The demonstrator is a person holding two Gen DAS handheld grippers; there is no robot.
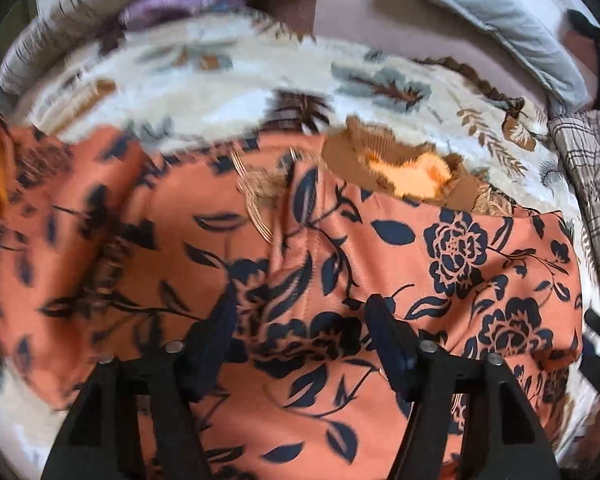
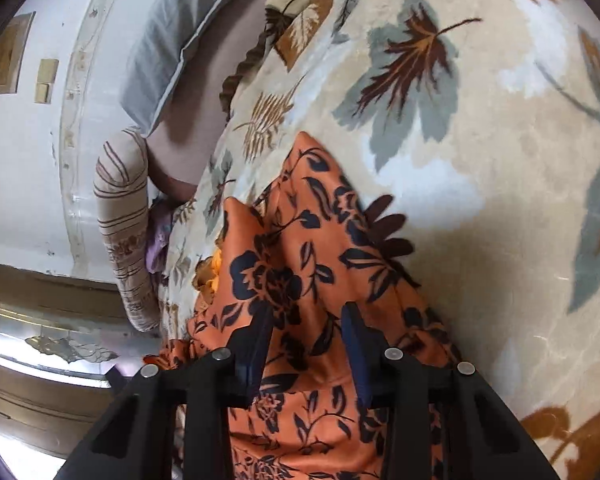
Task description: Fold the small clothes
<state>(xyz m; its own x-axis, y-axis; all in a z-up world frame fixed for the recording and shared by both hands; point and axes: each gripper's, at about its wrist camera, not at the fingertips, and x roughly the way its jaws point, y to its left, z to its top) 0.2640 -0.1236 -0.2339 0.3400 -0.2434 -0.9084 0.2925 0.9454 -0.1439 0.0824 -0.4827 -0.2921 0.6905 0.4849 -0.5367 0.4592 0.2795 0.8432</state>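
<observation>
Left wrist view looks steeply down on an orange garment with a dark navy flower print [image 1: 308, 248], spread across a cream leaf-patterned blanket [image 1: 228, 76] on a bed; the picture is smeared on its left half. The garment's long axis runs side to side across this view, and its brown ribbed neck opening [image 1: 396, 168], with a bright orange lining showing inside, lies at the far edge, away from the camera. The left gripper [image 1: 304, 312] hangs over the middle of the cloth with its jaws set well apart and nothing pinched between them; whether the tips touch the fabric cannot be told. Right wrist view is rolled, so the bed runs up the frame. Here the garment [image 2: 300, 264] rises in a folded ridge running away from the camera and ending in a point on the blanket [image 2: 480, 160]. The right gripper [image 2: 306, 316] straddles that ridge, jaws partly closed, cloth between the fingers, though a gap shows beside each pad, so no firm pinch is visible. A grey pillow [image 2: 172, 40] and a striped bolster [image 2: 124, 216] lie along the wall side.
</observation>
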